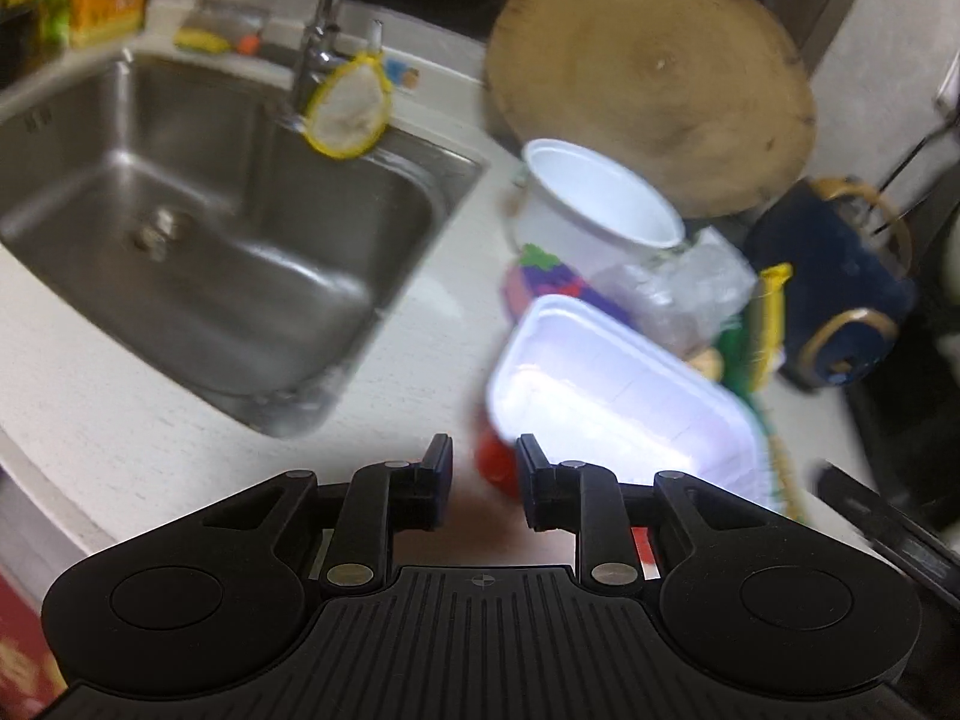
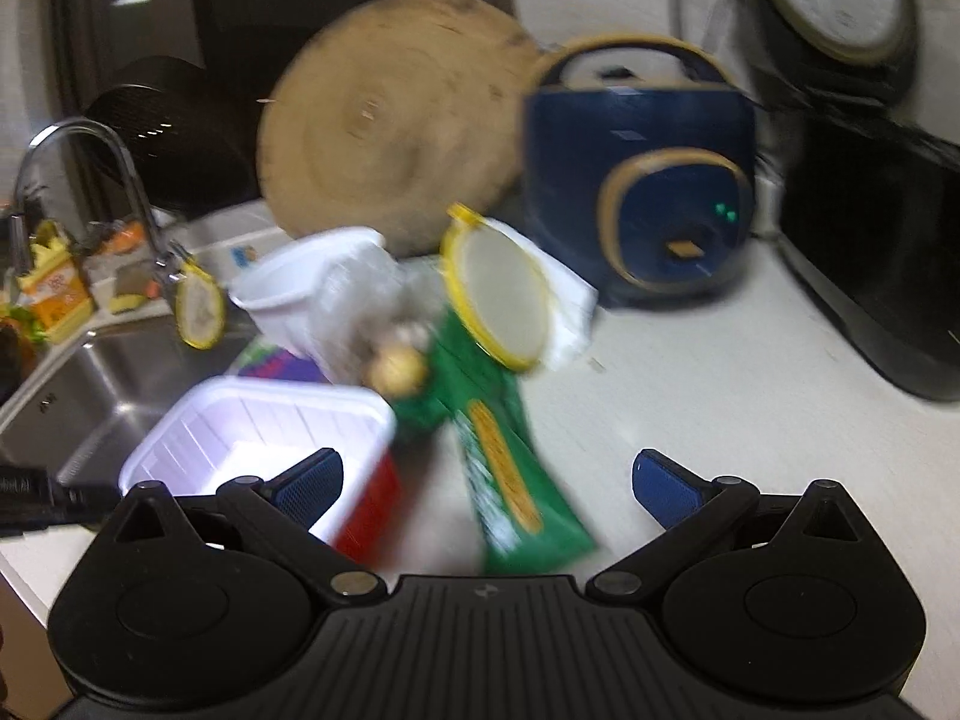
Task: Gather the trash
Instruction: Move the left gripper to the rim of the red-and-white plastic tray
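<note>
We are seeing the steel sink (image 1: 198, 192) at left and the countertop (image 1: 432, 324) beside it. Our left gripper (image 1: 483, 474) is hanging slightly parted, nothing between its jaws. Right of it the trash is lying piled: white tray (image 1: 618, 390), white cup (image 1: 600, 204), clear plastic (image 1: 678, 288), green wrapper (image 2: 510, 468). Our right gripper (image 2: 486, 480) is gaping wide above that wrapper, holding nothing.
</note>
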`<state>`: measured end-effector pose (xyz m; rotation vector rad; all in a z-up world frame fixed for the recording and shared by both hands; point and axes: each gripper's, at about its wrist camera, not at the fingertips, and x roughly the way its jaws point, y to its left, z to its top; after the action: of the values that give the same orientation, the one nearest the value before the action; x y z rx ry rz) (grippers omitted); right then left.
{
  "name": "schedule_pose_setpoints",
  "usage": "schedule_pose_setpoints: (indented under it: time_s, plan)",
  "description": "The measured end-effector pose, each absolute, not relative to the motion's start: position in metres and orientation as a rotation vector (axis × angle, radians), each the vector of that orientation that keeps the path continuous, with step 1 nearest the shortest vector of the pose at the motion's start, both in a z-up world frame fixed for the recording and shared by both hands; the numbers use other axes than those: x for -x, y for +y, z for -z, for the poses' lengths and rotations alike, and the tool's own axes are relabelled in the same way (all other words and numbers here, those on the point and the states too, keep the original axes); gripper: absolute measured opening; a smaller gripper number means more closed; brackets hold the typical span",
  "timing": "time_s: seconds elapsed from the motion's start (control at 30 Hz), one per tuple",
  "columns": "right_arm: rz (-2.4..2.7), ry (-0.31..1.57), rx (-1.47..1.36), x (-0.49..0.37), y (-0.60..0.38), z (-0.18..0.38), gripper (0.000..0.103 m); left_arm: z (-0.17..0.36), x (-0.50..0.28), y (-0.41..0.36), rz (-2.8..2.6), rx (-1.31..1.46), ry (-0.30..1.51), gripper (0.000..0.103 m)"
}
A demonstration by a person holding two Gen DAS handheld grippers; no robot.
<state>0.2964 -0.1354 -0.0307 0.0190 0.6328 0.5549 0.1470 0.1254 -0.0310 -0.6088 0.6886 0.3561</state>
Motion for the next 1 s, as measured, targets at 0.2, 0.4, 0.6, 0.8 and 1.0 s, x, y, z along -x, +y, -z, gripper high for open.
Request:
schedule_pose_setpoints:
  time_s: [0.2,0.4,0.6,0.8,1.0]
  plan:
    - [-0.661,0.67,0.001,-0.35,-0.089,0.032,0.065,0.039,-0.151,0.114,-0.158,0.738,0.742,0.026]
    - [-0.765,0.769,-0.002,-0.366,-0.069,0.045,0.061,0.045,-0.15,0.121,-0.206,0.79,0.724,0.026]
    - [-0.859,0.812,-0.017,-0.324,-0.069,0.055,0.062,0.048,-0.142,0.136,-0.242,0.808,0.726,0.026]
    - [-0.913,0.848,-0.003,-0.275,-0.063,0.059,0.065,0.044,-0.134,0.14,-0.298,0.705,0.71,0.027]
    - [-0.895,0.777,0.02,-0.239,-0.072,0.046,0.074,0.04,-0.138,0.128,-0.328,0.456,0.76,0.028]
